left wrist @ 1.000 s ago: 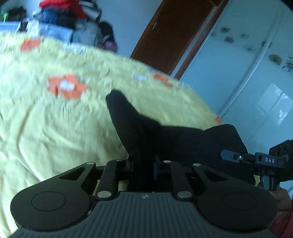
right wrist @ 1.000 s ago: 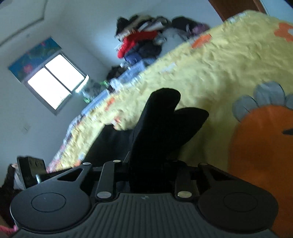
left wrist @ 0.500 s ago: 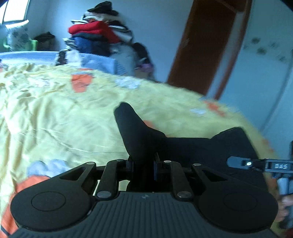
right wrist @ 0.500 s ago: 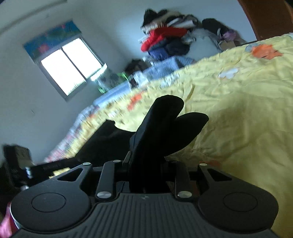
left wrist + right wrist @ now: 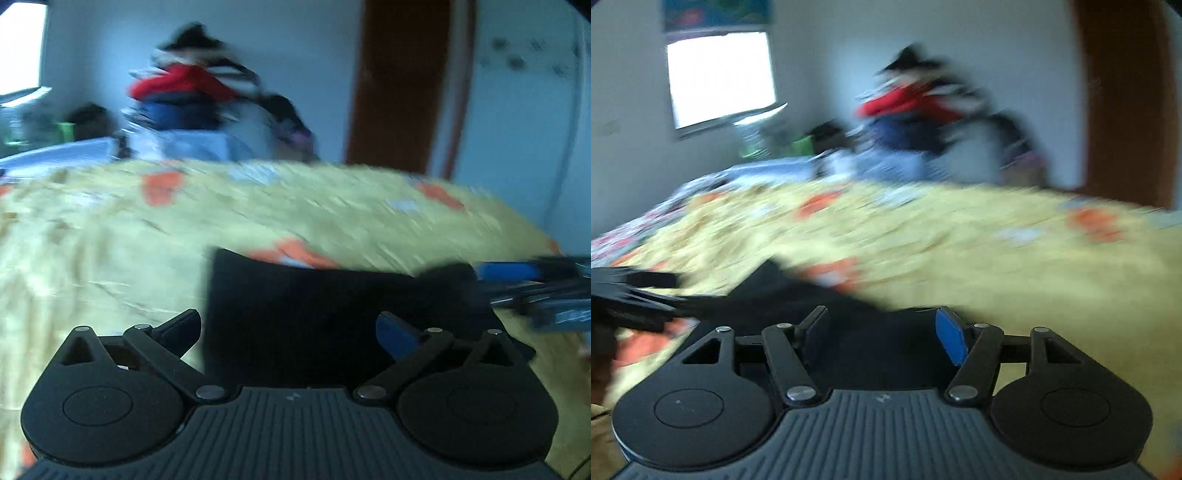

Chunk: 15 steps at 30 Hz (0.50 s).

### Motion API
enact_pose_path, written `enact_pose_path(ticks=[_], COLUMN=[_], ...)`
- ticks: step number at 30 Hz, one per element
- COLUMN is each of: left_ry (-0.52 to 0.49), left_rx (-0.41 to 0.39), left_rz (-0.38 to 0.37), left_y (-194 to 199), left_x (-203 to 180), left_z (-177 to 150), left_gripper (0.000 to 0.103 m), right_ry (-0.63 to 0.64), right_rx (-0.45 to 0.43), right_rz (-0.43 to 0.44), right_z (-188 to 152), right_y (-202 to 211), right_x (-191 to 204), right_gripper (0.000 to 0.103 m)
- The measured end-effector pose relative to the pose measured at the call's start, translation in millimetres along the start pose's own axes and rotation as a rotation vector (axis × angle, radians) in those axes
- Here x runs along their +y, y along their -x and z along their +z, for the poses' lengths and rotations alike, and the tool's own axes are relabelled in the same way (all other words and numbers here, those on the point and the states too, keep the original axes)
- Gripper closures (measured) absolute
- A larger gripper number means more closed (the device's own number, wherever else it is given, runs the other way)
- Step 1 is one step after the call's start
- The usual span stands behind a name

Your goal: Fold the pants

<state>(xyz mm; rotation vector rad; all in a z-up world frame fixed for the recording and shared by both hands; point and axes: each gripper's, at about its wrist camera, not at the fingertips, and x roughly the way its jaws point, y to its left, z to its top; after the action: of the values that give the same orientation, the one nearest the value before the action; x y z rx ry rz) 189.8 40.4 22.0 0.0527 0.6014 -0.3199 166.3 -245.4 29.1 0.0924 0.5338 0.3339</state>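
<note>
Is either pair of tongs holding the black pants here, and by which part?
Nothing is held. The left tongs and right tongs have just been opening; the black pants lie between their spread fingers, unpinched.

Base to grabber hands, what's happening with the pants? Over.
Left gripper and right gripper just opened. Black pants on yellow bedspread, released. Nothing blocking.

Open bed ahead, clutter only at the far wall

The wide yellow bedspread with orange flower prints (image 5: 110, 258) lies bare ahead and to both sides of the flat black fabric pants (image 5: 314, 314), leaving free passage over the bed. The other black gripper (image 5: 535, 288) reaches in at the right edge of the left wrist view, near the pants' corner. Beyond the bed, a blurred pile of red, blue and dark clothes (image 5: 916, 118) and a brown wooden door (image 5: 399, 88) stand against the wall.
</note>
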Motion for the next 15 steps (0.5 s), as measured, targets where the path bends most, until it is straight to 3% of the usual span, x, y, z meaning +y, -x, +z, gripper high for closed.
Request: enact_pose_path(ticks=[2, 3, 4, 6, 9, 11, 13, 15], left_ry=[-0.052, -0.071, -0.078, -0.055, 0.005, 0.032, 0.085, 0.169], left_rx=[0.071, 0.100, 0.102, 0.047, 0.009, 0.080, 0.204, 0.209], left_rz=[0.058, 0.093, 0.108, 0.088, 0.082, 0.095, 0.132, 0.093], left_y=[-21.9, -27.7, -26.5, -15.5, -21.6, -46.8, -79.9, -75.1], left_x=[-8.8, -8.5, -6.6, 1.3, 8.1, 12.1, 25.0, 35.5], left_z=[-7.9, -11.4, -12.6, -5.6, 17.5, 27.8, 28.5, 21.9], left_gripper=[0.005, 0.013, 0.012, 0.009, 0.001, 0.001, 0.008, 0.014], right_ry=[0.043, 0.063, 0.077, -0.003, -0.063, -0.045, 0.010, 0.006], right_rx=[0.095, 0.129, 0.141, 0.123, 0.055, 0.091, 0.163, 0.153], right_rz=[0.001, -0.037, -0.090, -0.104, -0.022, -0.008, -0.061, -0.076], right_z=[-4.0, -8.3, -12.5, -10.3, 0.9, 5.6, 3.6, 3.1], right_y=[-30.7, -43.6, -51.1, -43.9, -32.4, -45.0, -69.3, -76.7], right_x=[5.2, 2.7, -3.0, -15.9, -19.5, -14.6, -14.6, -15.2], right_gripper=[0.040, 0.040, 0.040, 0.039, 0.039, 0.039, 0.040, 0.039])
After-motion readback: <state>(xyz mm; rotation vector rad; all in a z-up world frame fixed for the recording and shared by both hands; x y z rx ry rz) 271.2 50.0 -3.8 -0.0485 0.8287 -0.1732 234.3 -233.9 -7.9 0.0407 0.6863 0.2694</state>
